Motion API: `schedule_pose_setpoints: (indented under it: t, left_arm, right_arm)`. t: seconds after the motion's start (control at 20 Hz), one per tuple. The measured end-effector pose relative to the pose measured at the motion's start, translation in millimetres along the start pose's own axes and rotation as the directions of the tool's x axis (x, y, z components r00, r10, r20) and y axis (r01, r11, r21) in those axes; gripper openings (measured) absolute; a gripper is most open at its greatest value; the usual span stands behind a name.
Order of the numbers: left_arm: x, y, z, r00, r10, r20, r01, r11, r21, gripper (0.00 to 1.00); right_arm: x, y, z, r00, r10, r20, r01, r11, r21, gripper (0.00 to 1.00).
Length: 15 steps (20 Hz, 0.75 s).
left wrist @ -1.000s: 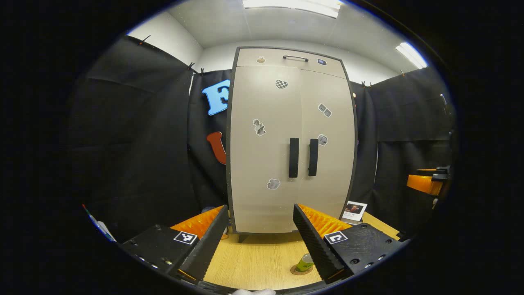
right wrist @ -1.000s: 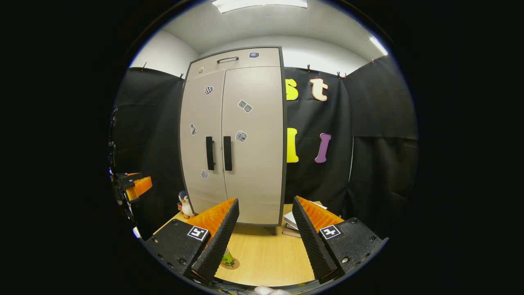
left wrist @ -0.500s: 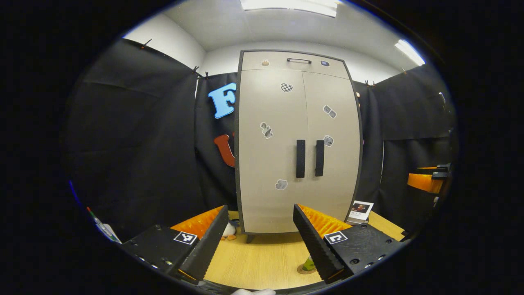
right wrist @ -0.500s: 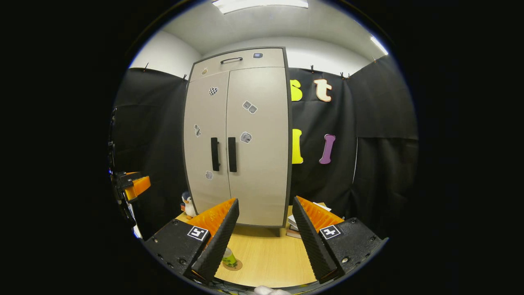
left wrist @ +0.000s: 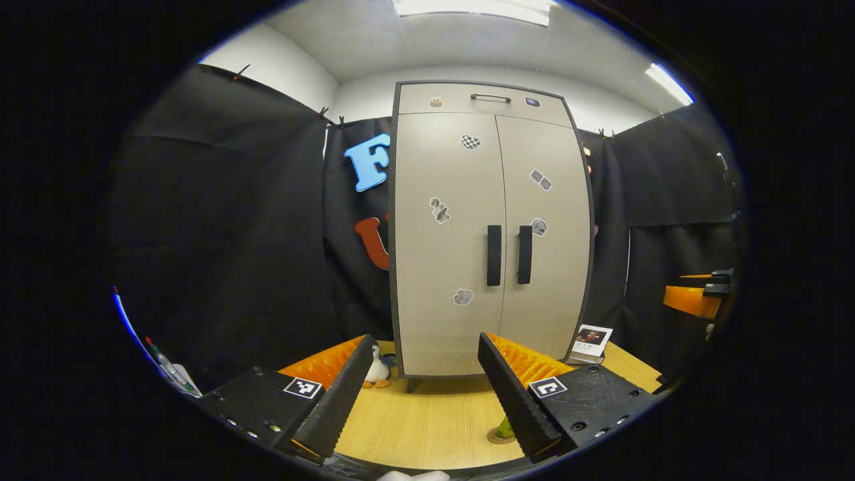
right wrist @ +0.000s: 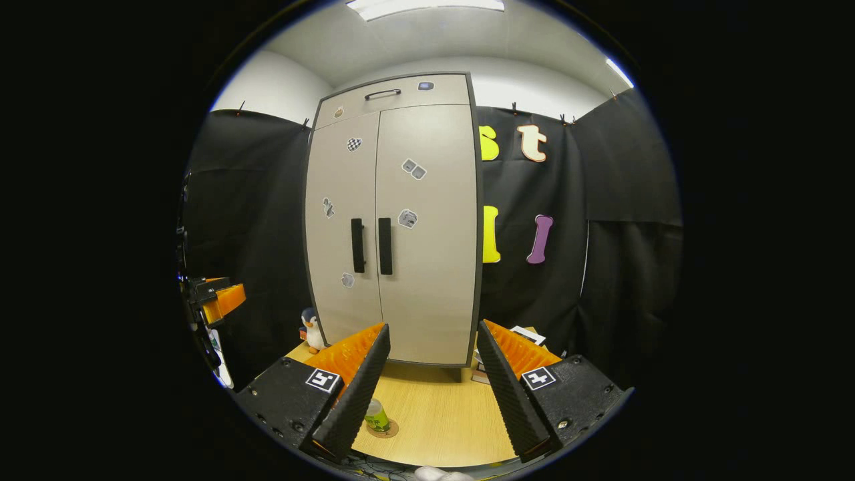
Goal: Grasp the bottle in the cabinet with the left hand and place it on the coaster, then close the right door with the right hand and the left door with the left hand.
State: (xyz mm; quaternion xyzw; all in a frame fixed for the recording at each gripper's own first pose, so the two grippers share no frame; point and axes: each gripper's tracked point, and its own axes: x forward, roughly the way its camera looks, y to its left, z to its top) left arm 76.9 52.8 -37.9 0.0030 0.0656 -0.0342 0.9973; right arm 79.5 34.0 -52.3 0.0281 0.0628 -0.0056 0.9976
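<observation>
Stickers dot the cabinet (left wrist: 491,227) front, too small to read; a small card (left wrist: 591,336) leans by its right foot, print not legible. Green label on the bottle (right wrist: 376,417), text not readable.

Cabinet: pale, dark-edged, top drawer (left wrist: 481,103) with a dark bar handle. Left door (left wrist: 447,240) and right door (left wrist: 544,234) both shut, seams flush, two dark vertical handles (left wrist: 494,255) side by side at mid-height. Contents hidden.

Bottle stands upright on the round coaster (right wrist: 384,429) on the tabletop (right wrist: 434,414), in front of the cabinet, well apart from it. In the left gripper view it is half hidden behind a finger (left wrist: 514,404).

Left claw (left wrist: 421,387): fingers spread wide, nothing between them. Right claw (right wrist: 431,377): likewise spread, empty. Both hang above the near edge of the tabletop, facing the doors.

Light wood tabletop. Toy penguin (right wrist: 311,329) at the cabinet's left foot; stacked books (right wrist: 481,374) at its right. Black cloth walls, white ceiling with strip lights (left wrist: 471,7).
</observation>
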Motion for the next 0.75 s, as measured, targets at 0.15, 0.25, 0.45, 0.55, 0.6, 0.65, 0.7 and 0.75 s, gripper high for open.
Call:
schedule_pose_setpoints:
  t: [0.15,0.25,0.45,0.55,0.6,0.65,0.7,0.75]
  left_arm:
    - [-1,0,0,1.0,0.006,-0.008,-0.006,1.0,0.005,0.97]
    - [-2,0,0,1.0,0.009,-0.012,-0.009,1.0,0.013,0.97]
    - [-3,-1,-3,1.0,0.018,-0.016,-0.018,1.0,0.014,0.97]
    - [-3,1,-2,1.0,0.022,-0.019,-0.021,1.0,0.015,0.96]
    - [-3,1,-2,1.0,0.025,-0.018,-0.024,1.0,0.016,0.97]
    - [-3,1,-2,1.0,0.026,-0.017,-0.026,1.0,0.015,0.97]
    - [-3,1,-1,1.0,0.026,-0.015,-0.026,1.0,0.013,0.97]
    - [-3,1,0,1.0,0.027,-0.014,-0.027,1.0,0.011,0.97]
  right_arm:
    - [1,3,0,1.0,0.018,0.0,-0.018,1.0,0.01,0.81]
    - [4,4,1,1.0,0.026,0.001,-0.026,1.0,0.01,0.81]
    - [9,9,2,0.999,0.044,-0.006,-0.044,0.999,0.006,0.81]
    - [12,12,4,0.999,0.053,-0.004,-0.053,0.999,-0.001,0.81]
    - [13,13,4,0.998,0.057,-0.004,-0.057,0.998,-0.003,0.81]
    - [13,14,5,0.998,0.062,-0.001,-0.062,0.998,-0.005,0.81]
    - [12,15,6,0.998,0.063,0.003,-0.063,0.998,-0.006,0.81]
    - [12,15,7,0.998,0.062,0.008,-0.062,0.998,-0.008,0.81]
